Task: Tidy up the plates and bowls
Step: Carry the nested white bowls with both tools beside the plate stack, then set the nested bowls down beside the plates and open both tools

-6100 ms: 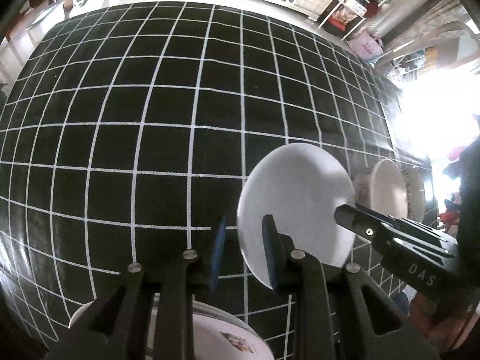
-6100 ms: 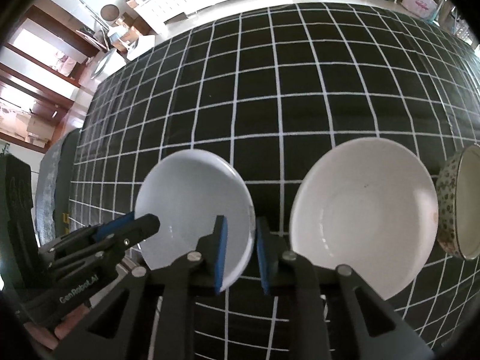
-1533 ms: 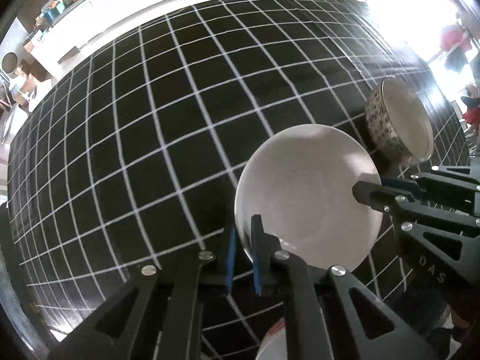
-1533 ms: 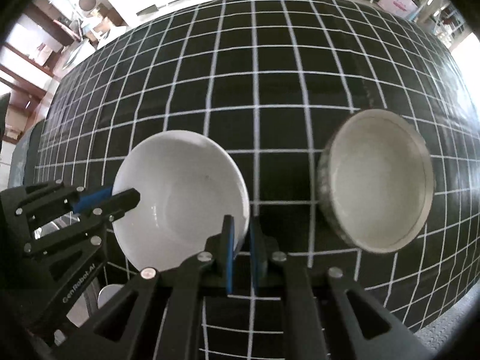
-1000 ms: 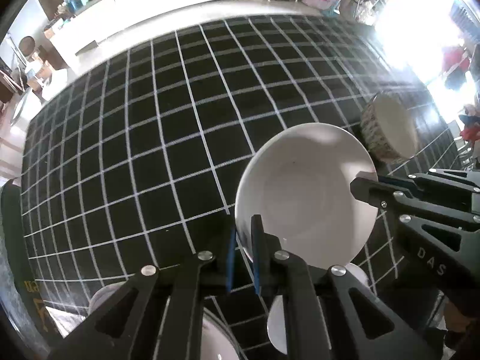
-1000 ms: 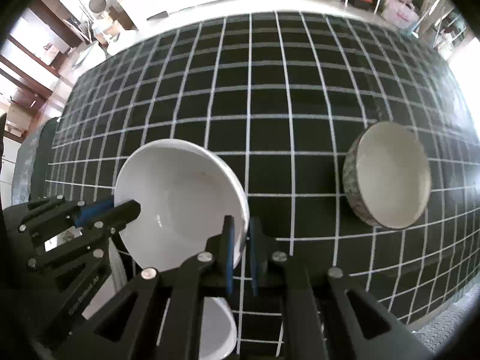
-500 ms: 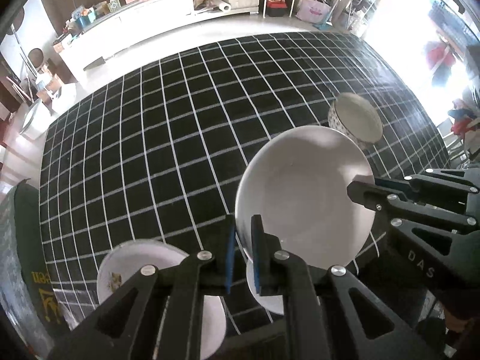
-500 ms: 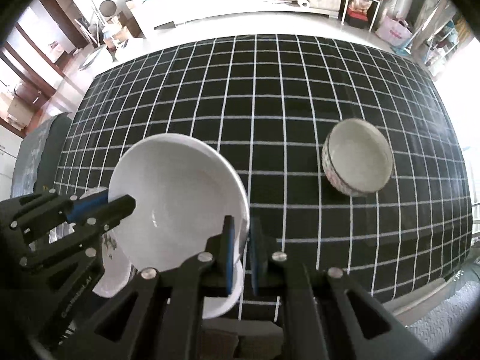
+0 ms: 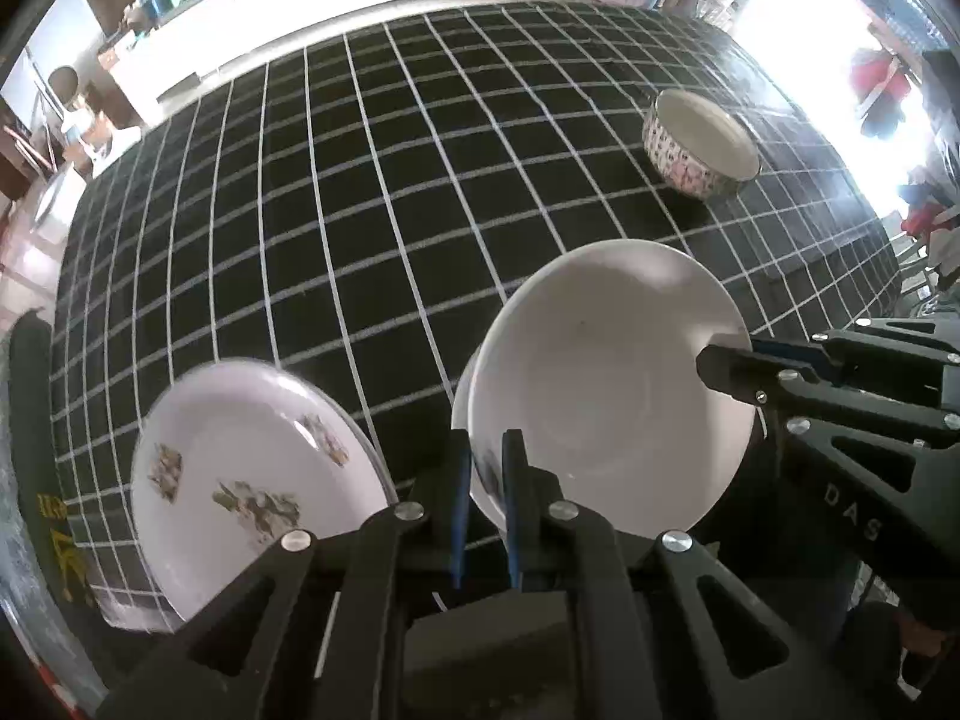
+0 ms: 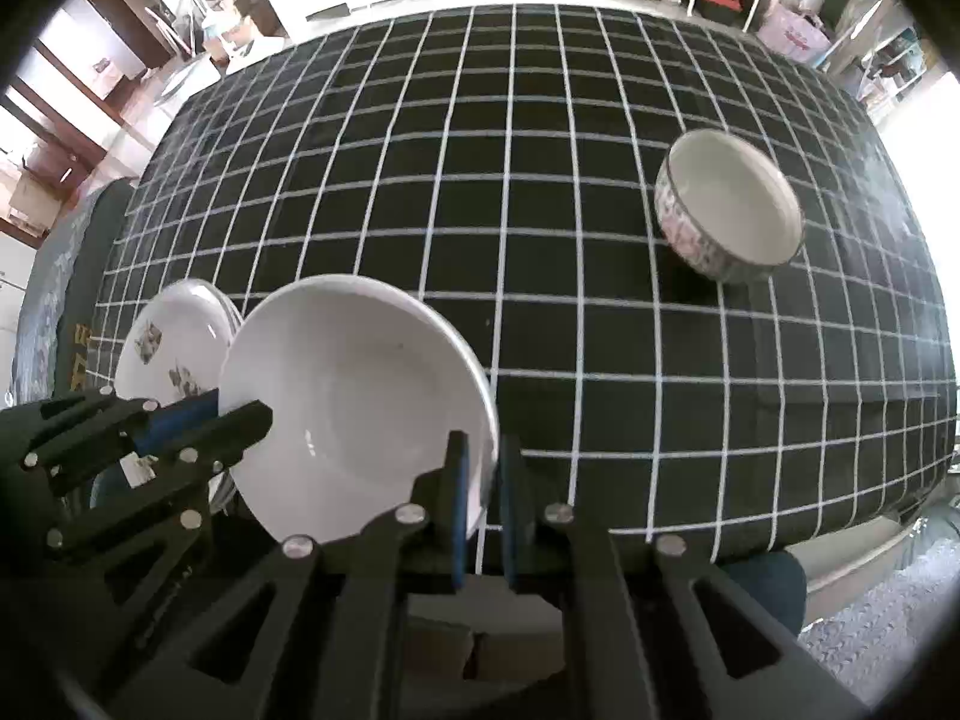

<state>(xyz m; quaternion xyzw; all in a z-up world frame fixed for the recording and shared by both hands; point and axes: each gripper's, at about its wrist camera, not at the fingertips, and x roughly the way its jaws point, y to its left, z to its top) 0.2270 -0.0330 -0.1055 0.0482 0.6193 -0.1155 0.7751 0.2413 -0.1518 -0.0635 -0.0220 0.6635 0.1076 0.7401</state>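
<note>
A plain white bowl [image 9: 606,384] hangs above the black checked tablecloth [image 9: 372,192], held by both grippers on opposite rims. My left gripper [image 9: 485,450] is shut on its near-left rim, and my right gripper [image 9: 726,360] is shut on its right rim. In the right wrist view the same white bowl [image 10: 354,402] has my right gripper [image 10: 480,456] on its right rim and my left gripper [image 10: 240,417] on the left rim. The edge of a second white dish [image 9: 461,396] peeks out below it. A flowered plate [image 9: 240,468] lies to the left.
A patterned bowl [image 10: 726,204] stands alone at the far right of the table. The flowered plate [image 10: 162,348] lies close to the table's near-left edge. The cloth's near edge [image 10: 780,546] runs just ahead of my right gripper. Shelves and clutter line the room beyond.
Both grippers have carried the white bowl toward the near-left part of the table. The flowered plate has come fully into view and the patterned bowl has drawn away to the right.
</note>
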